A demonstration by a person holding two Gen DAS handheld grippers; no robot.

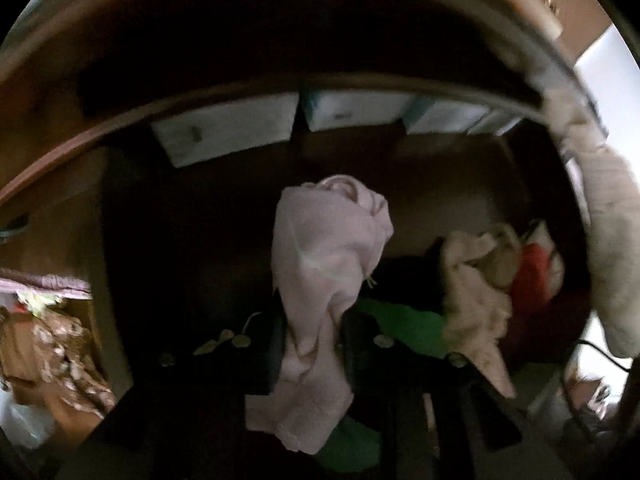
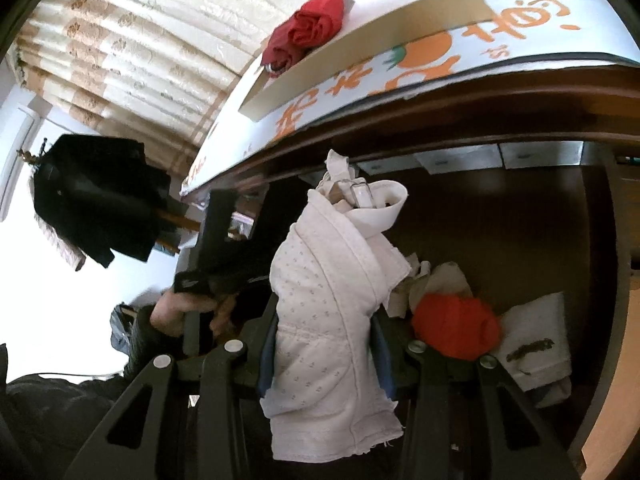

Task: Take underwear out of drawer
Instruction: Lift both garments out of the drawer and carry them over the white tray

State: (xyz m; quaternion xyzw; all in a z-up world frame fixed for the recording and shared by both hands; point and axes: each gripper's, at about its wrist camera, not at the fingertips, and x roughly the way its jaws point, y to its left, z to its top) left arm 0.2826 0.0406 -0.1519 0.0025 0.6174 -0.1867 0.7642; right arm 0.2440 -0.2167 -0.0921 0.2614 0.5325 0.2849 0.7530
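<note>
In the left wrist view my left gripper (image 1: pixel 314 344) is shut on a pale pink piece of underwear (image 1: pixel 328 256), which stands up between the jaws above the dark wooden drawer (image 1: pixel 240 208). Cream (image 1: pixel 476 300), red (image 1: pixel 532 276) and green (image 1: pixel 404 324) garments lie in the drawer to its right. In the right wrist view my right gripper (image 2: pixel 324 344) is shut on a white dotted padded undergarment (image 2: pixel 324 300) with a strap and buckle at its top. It is held over the drawer (image 2: pixel 520 224). An orange-red garment (image 2: pixel 456 324) and white cloth (image 2: pixel 536 340) lie below.
White boxes (image 1: pixel 228 128) line the drawer's back under the cabinet edge. On top of the cabinet lie a board with orange print (image 2: pixel 432 60), a flat box (image 2: pixel 360 56) and a rolled red cloth (image 2: pixel 308 32). A dark coat (image 2: pixel 96 196) hangs at left. The left hand-held gripper body (image 2: pixel 224 240) shows too.
</note>
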